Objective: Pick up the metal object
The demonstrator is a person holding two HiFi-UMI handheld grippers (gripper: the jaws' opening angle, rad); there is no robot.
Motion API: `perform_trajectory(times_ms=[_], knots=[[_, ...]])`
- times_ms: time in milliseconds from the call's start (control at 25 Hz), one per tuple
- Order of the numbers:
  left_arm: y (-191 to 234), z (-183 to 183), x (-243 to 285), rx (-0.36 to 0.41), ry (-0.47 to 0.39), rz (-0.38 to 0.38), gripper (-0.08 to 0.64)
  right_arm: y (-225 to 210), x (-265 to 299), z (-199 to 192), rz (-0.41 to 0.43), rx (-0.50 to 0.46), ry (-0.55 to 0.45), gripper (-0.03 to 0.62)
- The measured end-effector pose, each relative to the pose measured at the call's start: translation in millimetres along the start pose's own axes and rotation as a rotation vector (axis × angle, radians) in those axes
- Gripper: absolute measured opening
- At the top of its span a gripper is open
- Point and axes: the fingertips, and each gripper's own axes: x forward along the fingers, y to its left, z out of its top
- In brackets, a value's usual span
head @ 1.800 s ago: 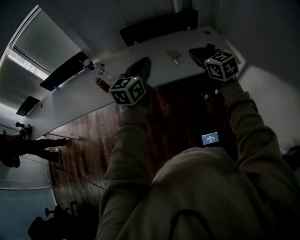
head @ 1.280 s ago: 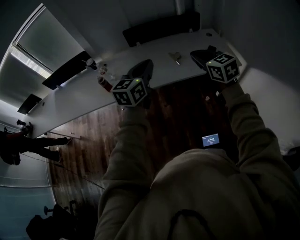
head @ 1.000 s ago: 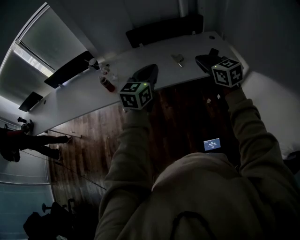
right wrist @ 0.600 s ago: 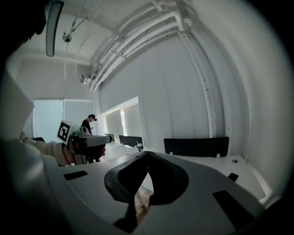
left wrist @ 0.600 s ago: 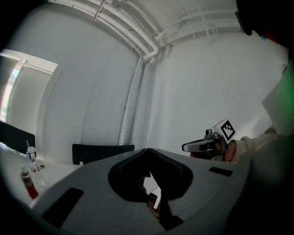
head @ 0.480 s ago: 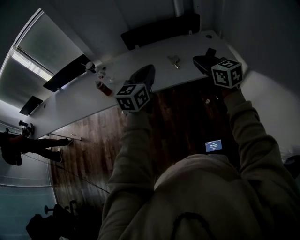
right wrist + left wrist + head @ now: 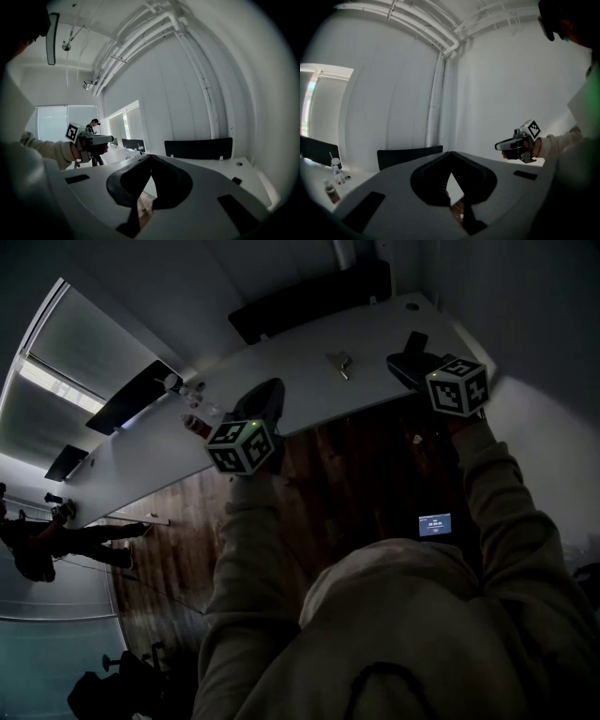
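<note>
**Both tools closed and empty at the table edge**

The long white table (image 7: 309, 381) runs diagonally across the upper frame. The left tool (image 7: 273, 388) and the right tool (image 7: 396, 362) hover at its near edge, each with its jaws together on nothing. The small metal object (image 7: 337, 363) lies on the table at upper centre, between them and touched by neither.

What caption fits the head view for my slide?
Left gripper and right gripper, both shut and empty, face a long white table; the metal object lies untouched on it.
</note>
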Motion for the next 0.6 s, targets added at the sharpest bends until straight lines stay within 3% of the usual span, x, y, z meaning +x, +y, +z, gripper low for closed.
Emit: perform_trajectory(times_ms=[240,480,600], knots=[[51,-14,1,-0.017,0.028,0.07,0.005,-19,10,-7,-0.006,0.008,-0.02,0.02],[76,-12,39,0.028,-0.007,0.004,0.005,-18,50,-3,0.047,-0.049,0.001,0.02],[111,-33,69,-0.021,0.006,-0.015,0.005,-27,69,-1,0.071,-0.079,0.029,0.02]])
